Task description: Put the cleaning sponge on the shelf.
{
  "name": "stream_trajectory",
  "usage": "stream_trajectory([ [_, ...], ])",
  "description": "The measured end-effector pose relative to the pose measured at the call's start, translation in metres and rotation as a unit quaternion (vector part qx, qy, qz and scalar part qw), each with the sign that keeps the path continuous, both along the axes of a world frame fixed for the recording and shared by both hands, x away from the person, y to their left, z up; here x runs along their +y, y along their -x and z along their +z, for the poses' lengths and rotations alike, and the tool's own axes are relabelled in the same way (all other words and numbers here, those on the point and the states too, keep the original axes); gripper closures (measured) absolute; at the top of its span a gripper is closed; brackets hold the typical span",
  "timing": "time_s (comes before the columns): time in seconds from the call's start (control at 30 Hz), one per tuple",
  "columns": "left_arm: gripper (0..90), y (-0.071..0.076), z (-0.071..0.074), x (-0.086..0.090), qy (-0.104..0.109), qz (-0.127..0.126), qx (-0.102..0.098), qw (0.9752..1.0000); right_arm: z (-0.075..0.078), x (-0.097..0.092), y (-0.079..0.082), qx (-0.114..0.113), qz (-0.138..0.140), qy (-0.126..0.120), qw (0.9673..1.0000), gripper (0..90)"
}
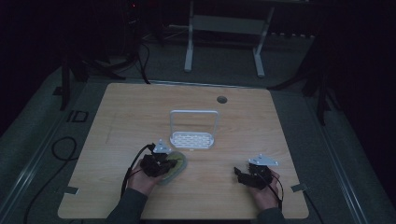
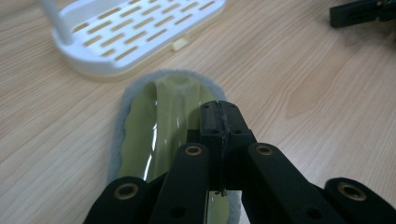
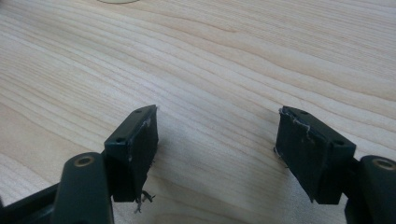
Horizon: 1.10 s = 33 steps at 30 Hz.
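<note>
A yellow-green oval scrubbing pad [image 1: 177, 164] with a grey fuzzy rim lies flat on the wooden table, just in front of a white slotted rack [image 1: 194, 140] with a tall hoop handle. My left gripper [image 1: 161, 163] sits over the pad's near end. In the left gripper view its jaws [image 2: 219, 116] are pressed together above the pad's [image 2: 135, 130] raised middle ridge. Nothing shows between the pads, and the rack [image 2: 135, 32] is close ahead. My right gripper [image 1: 240, 173] rests near the front right, its jaws [image 3: 217, 140] wide apart over bare wood.
The table [image 1: 130, 116] has a round cable hole [image 1: 222, 99] near its far edge. A black cable [image 1: 133, 163] loops from the left gripper off the front. Beyond the table stands a white metal frame [image 1: 189, 46] on dark floor.
</note>
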State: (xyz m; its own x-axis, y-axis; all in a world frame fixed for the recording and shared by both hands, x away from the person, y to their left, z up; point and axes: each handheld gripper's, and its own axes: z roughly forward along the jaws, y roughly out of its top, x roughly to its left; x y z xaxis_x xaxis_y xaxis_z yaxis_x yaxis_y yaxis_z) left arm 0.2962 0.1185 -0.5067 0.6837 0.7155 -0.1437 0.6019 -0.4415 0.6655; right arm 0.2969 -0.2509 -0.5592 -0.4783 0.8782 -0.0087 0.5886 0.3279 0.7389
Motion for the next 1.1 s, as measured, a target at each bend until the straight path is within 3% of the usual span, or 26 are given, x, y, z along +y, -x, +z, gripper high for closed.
stream_trajectory([
  [0.7, 88.0, 0.024, 0.006, 0.045, -0.040, 0.009, 0.012, 0.9991, 0.000, 0.000, 0.000, -0.001, 0.000, 0.000, 1.0000, 29.1],
  [0.93, 85.9, 0.021, 0.008, 0.059, -0.042, 0.024, 0.010, 0.9988, 0.000, 0.000, 0.000, -0.001, 0.000, 0.000, 1.0000, 29.1],
  [1.1, 76.9, 0.015, 0.012, 0.061, -0.037, 0.020, 0.007, 0.9991, 0.000, 0.000, 0.000, 0.000, 0.000, 0.000, 1.0000, 29.1],
])
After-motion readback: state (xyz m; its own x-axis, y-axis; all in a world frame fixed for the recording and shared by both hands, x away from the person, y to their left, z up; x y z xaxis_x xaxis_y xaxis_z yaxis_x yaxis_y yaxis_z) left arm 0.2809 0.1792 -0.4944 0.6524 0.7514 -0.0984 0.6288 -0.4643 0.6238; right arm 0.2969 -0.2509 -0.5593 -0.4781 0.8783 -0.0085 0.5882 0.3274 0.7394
